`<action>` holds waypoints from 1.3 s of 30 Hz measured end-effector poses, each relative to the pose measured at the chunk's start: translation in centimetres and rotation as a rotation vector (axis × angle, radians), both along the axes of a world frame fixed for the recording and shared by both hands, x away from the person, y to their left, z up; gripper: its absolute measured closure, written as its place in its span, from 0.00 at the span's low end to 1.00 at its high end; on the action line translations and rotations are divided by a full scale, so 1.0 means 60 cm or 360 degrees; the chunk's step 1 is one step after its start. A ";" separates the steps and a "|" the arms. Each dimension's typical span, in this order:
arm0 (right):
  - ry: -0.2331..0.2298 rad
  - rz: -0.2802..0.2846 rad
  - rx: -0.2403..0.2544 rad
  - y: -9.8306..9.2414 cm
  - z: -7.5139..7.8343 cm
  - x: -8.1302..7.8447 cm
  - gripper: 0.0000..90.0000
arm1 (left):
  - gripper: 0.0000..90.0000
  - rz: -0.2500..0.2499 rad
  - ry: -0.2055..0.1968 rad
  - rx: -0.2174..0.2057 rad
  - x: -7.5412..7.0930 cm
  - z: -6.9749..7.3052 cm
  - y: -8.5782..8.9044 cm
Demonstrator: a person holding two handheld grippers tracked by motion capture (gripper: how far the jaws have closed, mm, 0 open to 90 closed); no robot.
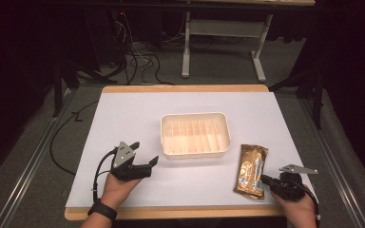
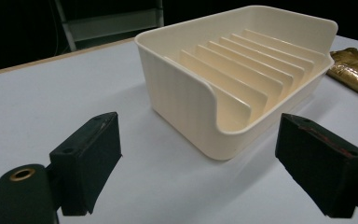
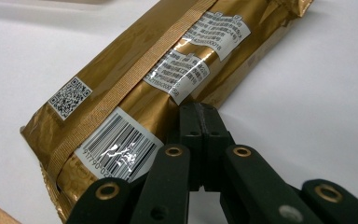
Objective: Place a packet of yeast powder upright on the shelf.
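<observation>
Right gripper (image 1: 266, 181): jaws closed flat together, nothing between them; in the right gripper view the joined tips (image 3: 200, 122) lie against the near long edge of the packet (image 3: 168, 79), whether pressing on it or just over it cannot be told. In the high view this gripper sits near the desk's (image 1: 138, 109) front right corner, pointing left at the packet's (image 1: 250, 170) lower right side, held in the right hand (image 1: 298, 209). Packet: gold foil, lying flat on the white top, long axis running roughly front to back, seam side up with a ribbed strip down the middle, a barcode label at its near end, a QR code and two white text labels further along. It lies right of the tray (image 1: 195, 134), close to the tray's front right corner but apart from it, and short of the front edge. Left gripper (image 1: 146, 156): jaws wide apart, holding nothing; left hand (image 1: 118, 187) rests near the front edge, left of centre, the gripper pointing toward the tray's left front corner. In the left gripper view the two pads (image 2: 91, 158) frame the tray's (image 2: 186, 107) near corner without touching it. Tray: cream plastic, rectangular, standing at the desk's centre, its floor divided by a row of upright ribs, no contents visible. A corner of the packet (image 2: 356, 70) shows beyond the tray at the right in that view.
</observation>
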State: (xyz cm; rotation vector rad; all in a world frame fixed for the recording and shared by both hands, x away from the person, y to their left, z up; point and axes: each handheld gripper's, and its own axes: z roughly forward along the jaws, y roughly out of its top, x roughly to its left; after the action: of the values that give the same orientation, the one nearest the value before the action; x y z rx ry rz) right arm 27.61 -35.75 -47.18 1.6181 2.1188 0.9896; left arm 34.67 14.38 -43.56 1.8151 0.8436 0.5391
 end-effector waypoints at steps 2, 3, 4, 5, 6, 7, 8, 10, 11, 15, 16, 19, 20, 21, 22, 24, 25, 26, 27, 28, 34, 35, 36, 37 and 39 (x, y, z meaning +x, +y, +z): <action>0.0002 0.0030 0.0003 0.009 0.000 0.007 1.00 | 0.16 0.0011 0.0001 0.0003 -0.002 0.000 0.006; 0.0004 0.0042 0.0000 0.011 0.000 0.009 1.00 | 0.16 0.0017 0.0001 0.0002 -0.003 0.000 0.009; 0.0001 0.0055 0.0002 0.015 0.000 0.011 1.00 | 0.16 0.0023 0.0003 0.0003 -0.004 0.000 0.012; 0.0016 0.0070 -0.0003 0.019 0.001 0.013 1.00 | 0.16 0.0031 0.0003 0.0002 -0.005 -0.001 0.014; 0.0006 0.0085 0.0006 0.023 0.000 0.015 1.00 | 0.16 0.0034 0.0003 0.0005 -0.006 -0.001 0.017; 0.0004 0.0107 -0.0002 0.027 0.000 0.017 1.00 | 0.16 0.0038 0.0007 0.0007 -0.007 0.000 0.019; 0.0009 0.0126 -0.0004 0.031 0.001 0.019 1.00 | 0.16 0.0041 0.0004 0.0009 -0.008 0.000 0.021; 0.0006 0.0156 0.0000 0.039 0.002 0.022 1.00 | 0.16 0.0047 0.0001 0.0012 -0.010 -0.001 0.023; 0.0001 0.0173 -0.0003 0.042 0.002 0.023 1.00 | 0.16 0.0046 0.0003 0.0012 -0.010 -0.001 0.025; 0.0005 0.0213 0.0000 0.057 0.005 0.025 1.00 | 0.16 0.0050 0.0005 0.0017 -0.011 -0.001 0.027; -0.0005 0.0230 0.0010 0.060 0.004 0.026 1.00 | 0.16 0.0050 0.0003 0.0019 -0.011 -0.001 0.027; -0.0022 0.0268 0.0001 0.071 0.008 0.024 1.00 | 0.16 0.0049 0.0003 0.0019 -0.012 -0.001 0.027; -0.0045 0.0272 0.0008 0.072 0.013 0.023 1.00 | 0.16 0.0047 0.0003 0.0018 -0.012 -0.001 0.027; -0.0074 0.0265 0.0015 0.071 0.019 0.022 1.00 | 0.16 0.0043 0.0003 0.0021 -0.012 -0.001 0.027; -0.0109 0.0244 0.0024 0.069 0.025 0.021 1.00 | 0.16 0.0041 0.0002 0.0026 -0.012 -0.001 0.027; -0.0186 0.0218 0.0018 0.067 0.034 0.019 1.00 | 0.16 0.0037 0.0002 0.0030 -0.011 -0.002 0.025; -0.0220 0.0201 0.0027 0.067 0.040 0.020 1.00 | 0.16 0.0035 0.0003 0.0031 -0.010 -0.002 0.025; -0.0236 0.0200 0.0036 0.066 0.042 0.021 1.00 | 0.16 0.0032 0.0007 0.0038 -0.010 -0.003 0.024; -0.0235 0.0207 0.0051 0.067 0.043 0.022 1.00 | 0.16 0.0029 0.0007 0.0043 -0.010 -0.004 0.023; -0.0222 0.0217 0.0051 0.069 0.040 0.025 1.00 | 0.16 0.0028 0.0007 0.0046 -0.010 -0.004 0.022; -0.0098 0.0282 -0.0033 0.080 0.019 0.031 1.00 | 0.16 0.0019 -0.0001 0.0060 -0.012 -0.003 0.020; -0.0120 0.0262 -0.0027 0.076 0.024 0.028 1.00 | 0.16 0.0021 -0.0001 0.0060 -0.012 -0.003 0.021; -0.0137 0.0242 -0.0016 0.072 0.028 0.026 1.00 | 0.16 0.0023 -0.0002 0.0059 -0.012 -0.003 0.021; -0.0129 0.0220 -0.0011 0.067 0.029 0.023 1.00 | 0.16 0.0024 -0.0003 0.0057 -0.012 -0.003 0.021; -0.0080 0.0206 -0.0045 0.061 0.023 0.019 1.00 | 0.16 0.0020 0.0001 0.0064 -0.012 -0.003 0.021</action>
State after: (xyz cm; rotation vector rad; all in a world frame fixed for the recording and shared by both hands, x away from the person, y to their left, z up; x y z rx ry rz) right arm 28.76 -32.09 -45.80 1.4425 2.2168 1.0230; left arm 33.94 15.65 -43.74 1.8475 0.8504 0.5671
